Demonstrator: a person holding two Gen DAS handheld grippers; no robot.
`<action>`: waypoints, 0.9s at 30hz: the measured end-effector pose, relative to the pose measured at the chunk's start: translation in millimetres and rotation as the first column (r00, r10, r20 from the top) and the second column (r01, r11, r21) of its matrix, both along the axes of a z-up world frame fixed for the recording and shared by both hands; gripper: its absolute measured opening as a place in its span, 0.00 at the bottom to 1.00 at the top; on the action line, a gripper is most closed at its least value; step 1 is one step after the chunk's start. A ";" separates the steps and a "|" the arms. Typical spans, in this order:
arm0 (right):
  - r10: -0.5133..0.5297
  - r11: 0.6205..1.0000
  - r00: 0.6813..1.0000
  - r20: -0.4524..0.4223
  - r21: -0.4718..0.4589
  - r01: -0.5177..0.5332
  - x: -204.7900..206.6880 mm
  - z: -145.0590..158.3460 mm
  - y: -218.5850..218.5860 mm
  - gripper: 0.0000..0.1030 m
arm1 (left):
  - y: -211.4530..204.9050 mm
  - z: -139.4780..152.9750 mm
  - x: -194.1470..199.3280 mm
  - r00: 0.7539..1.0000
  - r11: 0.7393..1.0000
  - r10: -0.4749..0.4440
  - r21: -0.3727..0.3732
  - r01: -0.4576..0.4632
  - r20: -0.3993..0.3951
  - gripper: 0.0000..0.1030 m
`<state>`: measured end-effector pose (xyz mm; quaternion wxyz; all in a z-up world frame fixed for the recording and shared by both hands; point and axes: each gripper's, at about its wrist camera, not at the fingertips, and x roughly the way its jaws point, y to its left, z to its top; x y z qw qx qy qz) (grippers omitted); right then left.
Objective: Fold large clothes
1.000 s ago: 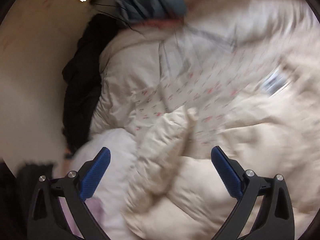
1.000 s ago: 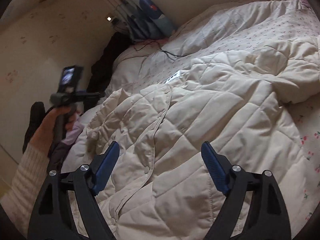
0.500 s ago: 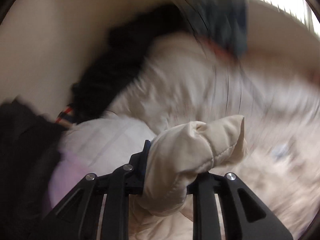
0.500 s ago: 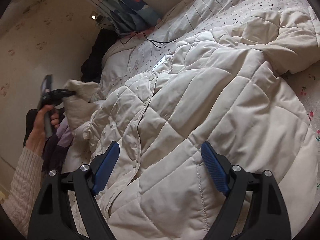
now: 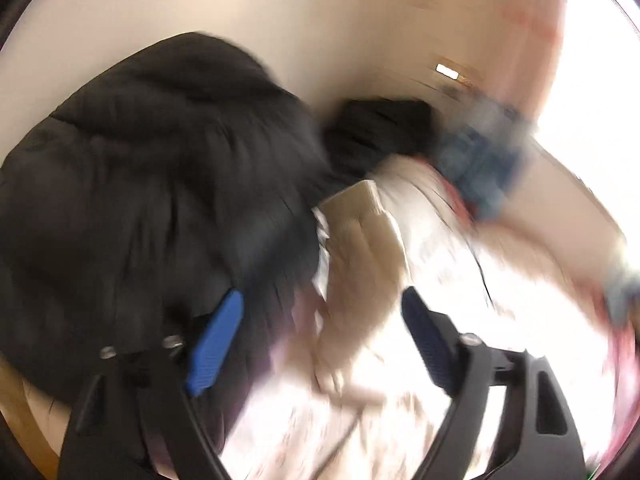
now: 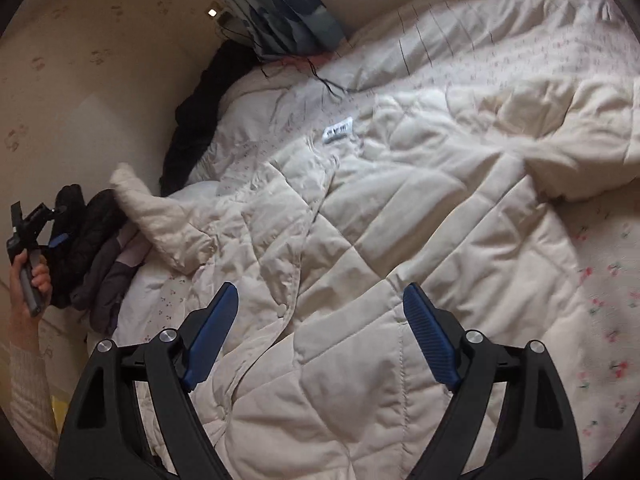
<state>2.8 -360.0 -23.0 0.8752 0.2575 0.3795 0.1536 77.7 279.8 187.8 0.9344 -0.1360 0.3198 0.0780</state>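
Cream quilted coat [image 6: 400, 240]: spread open across the bed, filling the middle of the right wrist view; a white label [image 6: 338, 130] shows near its far edge.
Coat sleeve [image 6: 160, 216]: lies at the left edge of the bed, its cuff end raised and pointing to the far left, just beside a dark jacket [image 6: 86, 236].
Left gripper [image 5: 320, 340]: its jaws have just been opening and now stand wide apart; the blurred cream sleeve [image 5: 360, 248] shows between and beyond them, and it looks free of the pads, though the blur makes this uncertain.
Left hand [image 6: 28, 284]: at the far left, gripping the tool's handle, with a knitted cream cuff [image 6: 28, 392] below it.
Right gripper [image 6: 320, 340]: jaws apart, hovering over the near part of the coat, nothing clamped.
Bedsheet [image 6: 608, 300]: pale with small red flowers, bare at the right.
Patterned pillow [image 6: 288, 4]: at the far head of the bed, against the wall.
Black garment [image 6: 200, 120]: heaped between bed and wall, far left.
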 end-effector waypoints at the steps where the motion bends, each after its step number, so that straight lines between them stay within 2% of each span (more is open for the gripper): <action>1: -0.022 1.000 1.000 -0.003 -0.008 0.022 -22.4 5.5 -10.9 0.87 | -12.7 -13.1 -20.8 0.997 0.998 -0.067 0.012 0.068 -0.028 0.88; 2: -0.034 0.999 0.999 -0.017 -0.012 0.034 -40.8 5.7 -19.2 0.91 | -25.3 -33.2 -43.3 0.986 0.989 -0.147 0.013 0.149 -0.076 0.88; 4: -0.035 0.999 0.995 -0.089 -0.025 0.033 -72.7 -8.0 -33.5 0.91 | -36.5 -78.7 -81.0 0.957 0.972 -0.235 -0.014 0.236 -0.169 0.88; 6: -0.048 0.999 0.980 -0.195 -0.026 0.044 -99.5 -29.4 -48.3 0.91 | -37.3 -126.7 -105.6 0.926 0.963 -0.269 -0.050 0.265 -0.266 0.88; 8: -0.024 1.000 0.961 -0.276 0.009 0.028 -117.2 -44.9 -53.4 0.91 | -27.4 -175.1 -119.8 0.887 0.957 -0.286 -0.155 0.245 -0.363 0.88; 10: -0.004 1.000 0.944 -0.331 0.016 0.010 -129.8 -57.7 -51.8 0.91 | -18.1 -202.7 -130.9 0.860 0.941 -0.311 -0.260 0.218 -0.404 0.88; 12: -0.002 1.000 0.933 -0.360 -0.015 -0.003 -138.5 -64.5 -47.2 0.91 | -13.3 -213.3 -149.7 0.866 0.939 -0.294 -0.290 0.183 -0.404 0.88; 13: 0.009 1.000 0.927 -0.375 0.003 -0.008 -141.9 -68.8 -45.2 0.91 | -13.0 -216.4 -158.8 0.866 0.935 -0.299 -0.303 0.182 -0.401 0.88; 16: 0.075 0.994 0.916 -0.394 0.102 -0.037 -148.3 -81.9 -32.0 0.91 | -9.4 -225.4 -166.0 0.846 0.911 -0.332 -0.375 0.172 -0.418 0.88; 18: 0.069 0.996 0.915 -0.398 0.086 -0.038 -148.6 -84.3 -24.4 0.91 | -9.6 -233.6 -167.2 0.826 0.891 -0.362 -0.421 0.170 -0.432 0.88; 19: 0.063 0.996 0.916 -0.397 0.081 -0.033 -148.7 -84.6 -23.1 0.91 | -10.9 -238.1 -161.4 0.815 0.890 -0.369 -0.423 0.171 -0.447 0.88; 21: 0.070 0.994 0.926 -0.371 0.101 -0.035 -149.8 -82.7 -23.0 0.81 | -18.2 -245.1 -155.3 0.805 0.892 -0.379 -0.412 0.187 -0.456 0.87; 22: 0.080 0.992 0.930 -0.358 0.121 -0.039 -148.9 -82.2 -22.3 0.56 | -22.7 -246.6 -151.5 0.800 0.888 -0.391 -0.416 0.197 -0.455 0.77; 23: 0.084 0.988 0.935 -0.345 0.151 -0.033 -147.9 -83.2 -24.0 0.27 | -26.5 -249.8 -150.8 0.789 0.878 -0.412 -0.431 0.209 -0.456 0.68; 25: 0.092 0.976 0.947 -0.307 0.216 -0.025 -143.8 -80.2 -24.7 0.18 | -34.2 -253.9 -147.9 0.780 0.877 -0.420 -0.428 0.217 -0.464 0.34; 27: 0.093 0.963 0.962 -0.256 0.269 -0.022 -138.6 -71.6 -23.3 0.16 | -40.2 -250.6 -147.0 0.783 0.846 -0.458 -0.477 0.238 -0.422 0.16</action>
